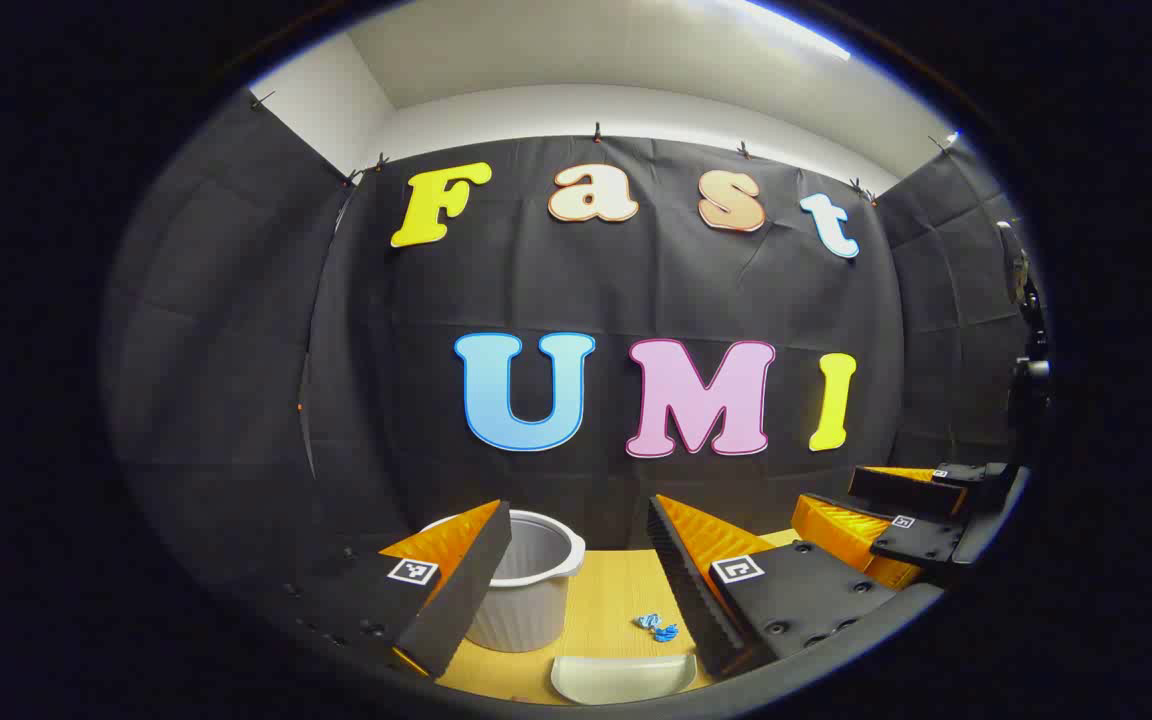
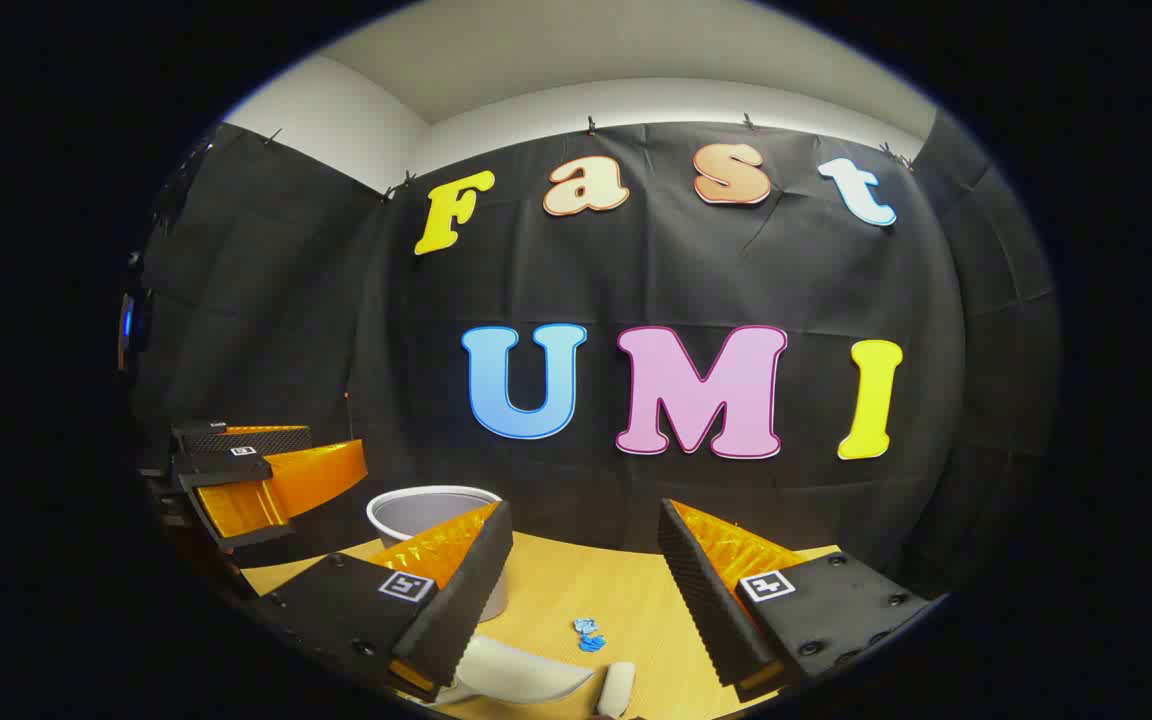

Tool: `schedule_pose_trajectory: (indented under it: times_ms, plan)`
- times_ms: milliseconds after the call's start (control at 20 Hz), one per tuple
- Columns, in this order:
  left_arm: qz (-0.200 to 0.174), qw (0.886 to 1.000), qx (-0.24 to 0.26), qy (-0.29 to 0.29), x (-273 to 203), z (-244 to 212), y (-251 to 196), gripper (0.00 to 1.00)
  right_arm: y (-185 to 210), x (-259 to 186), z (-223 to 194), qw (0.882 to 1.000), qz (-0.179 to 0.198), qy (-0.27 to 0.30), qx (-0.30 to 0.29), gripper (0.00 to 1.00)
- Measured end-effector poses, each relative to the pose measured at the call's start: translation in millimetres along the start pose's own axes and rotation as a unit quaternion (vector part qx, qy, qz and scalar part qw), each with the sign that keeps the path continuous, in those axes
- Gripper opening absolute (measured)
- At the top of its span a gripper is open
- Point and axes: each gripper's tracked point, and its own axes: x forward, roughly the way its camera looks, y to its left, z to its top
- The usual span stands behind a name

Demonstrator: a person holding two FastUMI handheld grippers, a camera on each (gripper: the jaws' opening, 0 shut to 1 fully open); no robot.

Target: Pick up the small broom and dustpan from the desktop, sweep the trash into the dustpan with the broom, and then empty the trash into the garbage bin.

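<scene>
White plastic dustpan (image 1: 622,677) looks light, stiff, slippery; I'd pinch its rim. Both my grippers (image 1: 576,590) (image 2: 581,590) gape wide, empty.

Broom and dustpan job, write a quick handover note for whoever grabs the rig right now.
Left tool: open, empty, raised above the desktop.
Right tool: open, empty, also raised.
Garbage bin: upright at the back left of the desktop.
Trash: small blue scrap lying loose on the desktop, in front of and to the right of the bin.
Dustpan: lying at the near edge, untouched.
Broom: what looks like its handle lies beside the dustpan in the right gripper view; hard to be sure.
Done: nothing yet.
Left: pick up both, sweep the scrap in, tip it into the bin.
</scene>
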Motion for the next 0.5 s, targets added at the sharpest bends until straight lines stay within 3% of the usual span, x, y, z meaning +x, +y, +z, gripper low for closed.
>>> schedule_pose_trajectory:
  times_ms: [500]
  plan:
    - [0.003, 1.000, -0.018, 0.012, 0.2, -10.1, 1.4, 0.82, -3.0, -2.6, -1.5, 1.000, -0.002, 0.001, -0.002, 0.88]
